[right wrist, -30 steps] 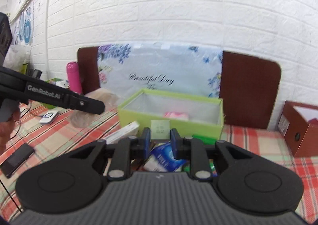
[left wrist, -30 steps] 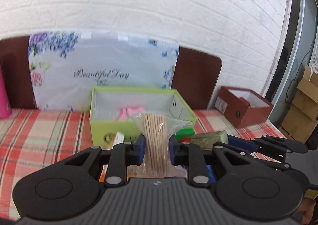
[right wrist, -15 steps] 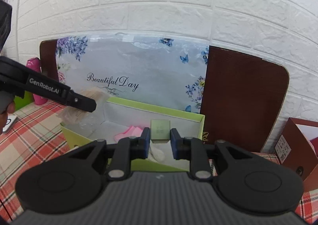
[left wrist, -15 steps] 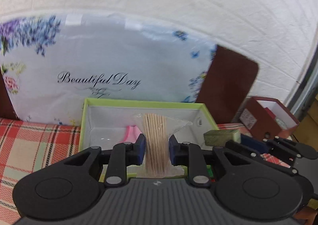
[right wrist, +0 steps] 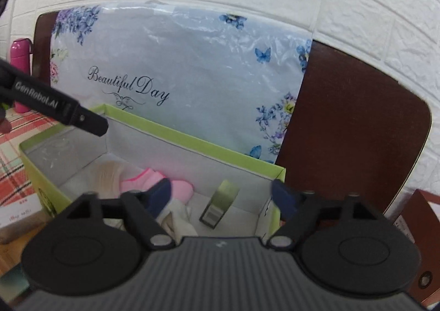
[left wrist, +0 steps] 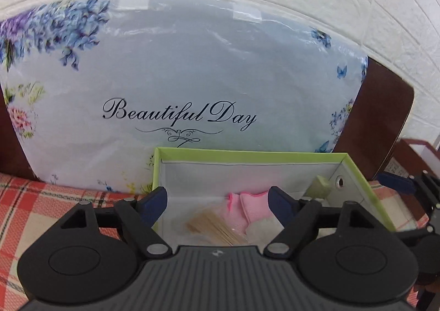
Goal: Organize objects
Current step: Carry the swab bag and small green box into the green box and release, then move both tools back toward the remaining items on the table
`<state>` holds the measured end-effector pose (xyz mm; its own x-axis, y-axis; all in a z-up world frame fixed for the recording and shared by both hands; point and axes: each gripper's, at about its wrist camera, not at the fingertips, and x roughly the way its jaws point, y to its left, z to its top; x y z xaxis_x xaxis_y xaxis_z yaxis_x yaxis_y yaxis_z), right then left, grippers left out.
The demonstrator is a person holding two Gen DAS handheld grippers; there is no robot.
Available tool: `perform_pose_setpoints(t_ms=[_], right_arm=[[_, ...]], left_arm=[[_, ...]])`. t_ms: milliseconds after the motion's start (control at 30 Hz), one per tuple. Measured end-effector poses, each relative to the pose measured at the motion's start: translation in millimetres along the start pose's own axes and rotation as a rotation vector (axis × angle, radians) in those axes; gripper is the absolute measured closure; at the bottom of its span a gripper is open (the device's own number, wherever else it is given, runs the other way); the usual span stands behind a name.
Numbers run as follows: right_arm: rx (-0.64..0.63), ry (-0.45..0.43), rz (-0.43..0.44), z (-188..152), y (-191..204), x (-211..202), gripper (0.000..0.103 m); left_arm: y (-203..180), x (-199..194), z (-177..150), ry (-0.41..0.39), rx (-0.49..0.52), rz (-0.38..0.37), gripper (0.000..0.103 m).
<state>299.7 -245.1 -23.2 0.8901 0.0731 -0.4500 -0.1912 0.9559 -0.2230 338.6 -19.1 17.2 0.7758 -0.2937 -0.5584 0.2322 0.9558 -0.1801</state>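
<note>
A green open box [left wrist: 247, 153] [right wrist: 192, 140] stands on the checked tablecloth. My left gripper [left wrist: 218, 199] is open above the box's left part. The clear bag of toothpicks [left wrist: 217, 227] [right wrist: 108, 173] lies on the box floor next to pink socks [left wrist: 247, 205] [right wrist: 154, 182]. My right gripper [right wrist: 222, 195] is open above the box's right part. The small green packet [right wrist: 220, 203] [left wrist: 320, 187] leans against the box's far wall, free of the fingers. The left gripper's arm [right wrist: 55, 107] shows over the box's left rim.
A floral "Beautiful Day" bag [left wrist: 178, 91] and a brown board [right wrist: 352, 129] stand behind the box against the white brick wall. A pink bottle [right wrist: 20, 69] stands far left. A brown box [right wrist: 420, 242] sits at the right. White cloth [right wrist: 178, 217] lies in the box.
Both grippers moved forward over the green box and opened. The toothpick bag left the left gripper and the green packet left the right gripper; both now lie in the box.
</note>
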Motion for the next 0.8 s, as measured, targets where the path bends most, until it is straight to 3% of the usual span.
perform_pose_setpoints(t_ms=[100, 167, 300, 467, 800], right_arm=[[0.022, -0.011, 0.006, -1, -1, -15, 0.009], [0.064, -0.006, 0.012, -1, -3, -26, 0.0], [0.117, -0.019, 0.011, 2, -3, -57, 0.0], [0.164, -0.041, 0.049, -5, 2, -105, 0.0], [0.287, -0.079, 0.073, -50, 5, -195, 0.0]], left_arm=[[1, -3, -3, 0.018, -0.013, 0.005, 0.019], [-3, -12, -6, 0.019, -0.001, 0.022, 0.019], [-10, -40, -12, 0.026, -0.004, 0.028, 0.019], [-22, -86, -27, 0.022, -0.02, -0.03, 0.019], [-54, -166, -80, -0.017, 0.018, -0.091, 0.019]])
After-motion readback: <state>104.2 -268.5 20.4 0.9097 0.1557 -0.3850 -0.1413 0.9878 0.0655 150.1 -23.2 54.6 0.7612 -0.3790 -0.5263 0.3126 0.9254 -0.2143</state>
